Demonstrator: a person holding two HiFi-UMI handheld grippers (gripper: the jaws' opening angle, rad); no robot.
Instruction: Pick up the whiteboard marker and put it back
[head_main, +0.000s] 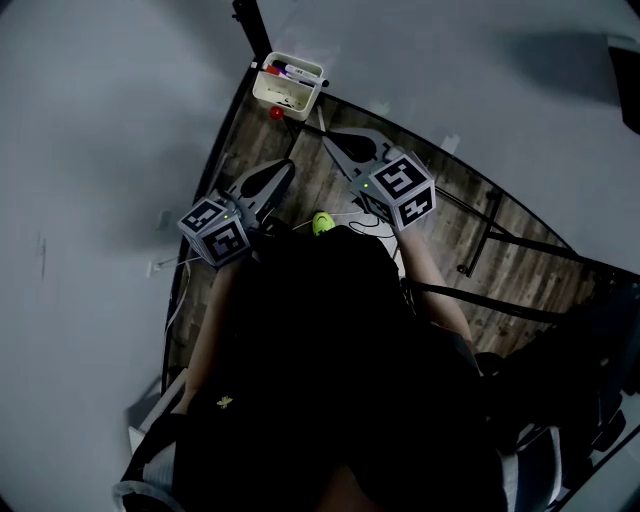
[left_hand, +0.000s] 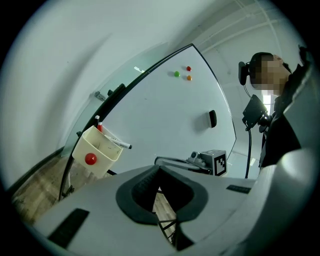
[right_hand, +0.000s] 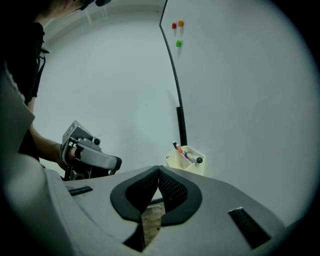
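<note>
A cream marker holder (head_main: 288, 87) hangs on the whiteboard's edge, with a red magnet (head_main: 276, 113) on its front. Several markers stand in it; one white marker with a dark cap (head_main: 300, 72) lies across the top. The same holder (left_hand: 97, 147) and marker (left_hand: 118, 142) show in the left gripper view, and again the holder (right_hand: 186, 160) and marker (right_hand: 193, 158) in the right gripper view. My left gripper (head_main: 284, 166) and right gripper (head_main: 327, 137) both point toward the holder, a short way off. Each is shut, tips touching, with nothing between them: left gripper (left_hand: 159, 168), right gripper (right_hand: 158, 170).
The whiteboard (left_hand: 165, 115) carries green (left_hand: 176, 74), red (left_hand: 188, 68) and orange (left_hand: 189, 77) magnets and a black eraser (left_hand: 212, 118). Wooden floor (head_main: 500, 270) lies below, crossed by the board stand's dark bars (head_main: 480, 240). A small yellow-green object (head_main: 322, 222) sits near my chest.
</note>
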